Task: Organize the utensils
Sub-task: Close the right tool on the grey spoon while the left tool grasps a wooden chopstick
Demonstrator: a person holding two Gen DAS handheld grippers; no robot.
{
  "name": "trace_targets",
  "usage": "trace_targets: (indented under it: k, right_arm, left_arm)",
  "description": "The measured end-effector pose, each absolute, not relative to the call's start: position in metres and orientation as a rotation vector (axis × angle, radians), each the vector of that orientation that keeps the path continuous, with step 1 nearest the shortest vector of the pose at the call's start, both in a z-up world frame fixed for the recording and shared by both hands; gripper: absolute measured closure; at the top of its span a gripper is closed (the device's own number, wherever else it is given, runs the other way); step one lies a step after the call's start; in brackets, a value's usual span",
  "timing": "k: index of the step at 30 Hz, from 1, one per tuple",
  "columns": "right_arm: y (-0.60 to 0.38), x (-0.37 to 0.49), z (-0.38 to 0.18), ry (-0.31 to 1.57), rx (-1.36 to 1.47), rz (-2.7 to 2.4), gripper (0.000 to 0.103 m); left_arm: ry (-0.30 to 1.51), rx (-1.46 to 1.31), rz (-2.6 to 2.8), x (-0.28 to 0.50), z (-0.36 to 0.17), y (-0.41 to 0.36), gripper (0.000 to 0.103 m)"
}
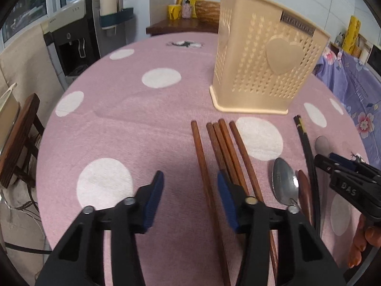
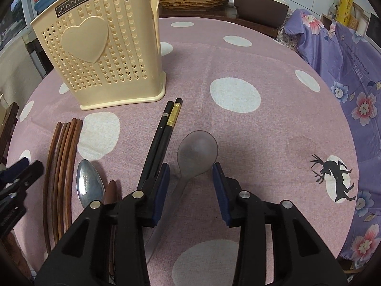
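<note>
left hand-held gripper (image 1: 190, 186) low in the left wrist view, jaws partly apart, pads pressing on nothing; one brown chopstick (image 1: 202, 162) running up between the pads, touching neither as far as can be seen. four more brown chopsticks (image 1: 226, 147) bunched just right of it, passing under the right pad. metal spoon (image 1: 284, 182) at lower right, bowl up, with a small brown wooden spoon (image 1: 304, 186) just beside it and a pair of black chopsticks (image 1: 307, 147) further right. beige utensil holder (image 1: 262, 59) with heart cut-outs upright in the upper right centre, on the pink, white-dotted worktop (image 1: 133, 124), apart from all the loose pieces.

right hand-held gripper (image 2: 191, 181) low in the right wrist view, jaws partly apart around the neck of a translucent grey spoon (image 2: 198, 150); whether the pads actually touch it, cannot tell. bowl of that spoon just above the fingertips, flat on the cloth. black chopsticks with gold bands to its left, slanting toward the holder at upper left. fingers (image 1: 362, 238) at the far right edge of the left wrist view, gripping the other tool.
</note>
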State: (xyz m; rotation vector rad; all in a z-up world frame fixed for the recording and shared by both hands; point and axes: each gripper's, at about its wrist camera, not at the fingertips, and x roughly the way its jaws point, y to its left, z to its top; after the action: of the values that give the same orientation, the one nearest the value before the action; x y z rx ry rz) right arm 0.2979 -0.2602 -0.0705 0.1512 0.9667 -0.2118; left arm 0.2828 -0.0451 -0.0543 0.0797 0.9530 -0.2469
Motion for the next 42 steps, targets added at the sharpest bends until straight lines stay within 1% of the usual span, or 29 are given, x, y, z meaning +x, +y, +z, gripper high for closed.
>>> trace_targets:
  k: [1,6,11,12,13,14,16,18,20,21,22,29,32,33,34,36,38,42]
  right_arm:
    - [-0.260,0.297,-0.071,0.967,0.152,-0.212,0.065]
    - [-0.258,0.298,-0.071,0.963,0.155,-0.219,0.065]
    - [-0.257,0.305,-0.070,0.966,0.160,-0.224,0.065]
    - [-0.257,0.306,-0.070,0.967,0.159,-0.224,0.065]
    - [-0.256,0.306,-0.070,0.966,0.157,-0.222,0.066]
    - [-0.257,0.307,-0.070,0.964,0.157,-0.220,0.068]
    - [-0.258,0.306,-0.070,0.959,0.160,-0.217,0.069]
    - [-0.258,0.306,-0.070,0.954,0.157,-0.214,0.069]
    - [-0.259,0.306,-0.070,0.948,0.155,-0.213,0.077]
    - [-0.260,0.306,-0.070,0.946,0.153,-0.213,0.090]
    - [-0.261,0.307,-0.070,0.948,0.161,-0.205,0.093]
    - [-0.272,0.309,-0.070,0.947,0.206,-0.172,0.094]
    - [-0.275,0.308,-0.069,0.952,0.210,-0.162,0.091]
    - [-0.275,0.307,-0.069,0.951,0.210,-0.149,0.082]
    - [-0.275,0.306,-0.068,0.948,0.207,-0.135,0.067]
    - [-0.274,0.300,-0.066,0.919,0.172,-0.130,0.052]
    - [-0.272,0.295,-0.067,0.901,0.131,-0.144,0.052]
    - [-0.272,0.301,-0.073,0.934,0.113,-0.133,0.052]
  left_arm:
    - [0.960,0.080,-0.241,0.284,-0.057,-0.046,0.064]
    - [0.945,0.138,-0.213,0.292,-0.059,-0.057,0.066]
    - [0.960,0.159,-0.199,0.313,-0.059,-0.064,0.072]
    - [0.965,0.158,-0.197,0.316,-0.059,-0.065,0.075]
    - [0.969,0.161,-0.194,0.319,-0.058,-0.066,0.079]
    - [0.972,0.168,-0.193,0.321,-0.058,-0.068,0.082]
    - [0.974,0.173,-0.193,0.324,-0.057,-0.071,0.091]
    - [0.969,0.182,-0.185,0.324,-0.057,-0.074,0.093]
    - [0.960,0.188,-0.179,0.323,-0.058,-0.076,0.094]
    - [0.958,0.186,-0.178,0.323,-0.058,-0.076,0.094]
    - [0.957,0.183,-0.179,0.322,-0.058,-0.076,0.094]
    - [0.956,0.175,-0.178,0.324,-0.057,-0.076,0.094]
    - [0.960,0.165,-0.184,0.324,-0.057,-0.075,0.094]
    - [0.962,0.157,-0.186,0.324,-0.057,-0.075,0.094]
    - [0.963,0.152,-0.188,0.324,-0.057,-0.074,0.094]
    - [0.964,0.148,-0.190,0.325,-0.057,-0.073,0.094]
    - [0.959,0.156,-0.187,0.324,-0.057,-0.074,0.094]
    - [0.957,0.155,-0.190,0.325,-0.058,-0.075,0.094]
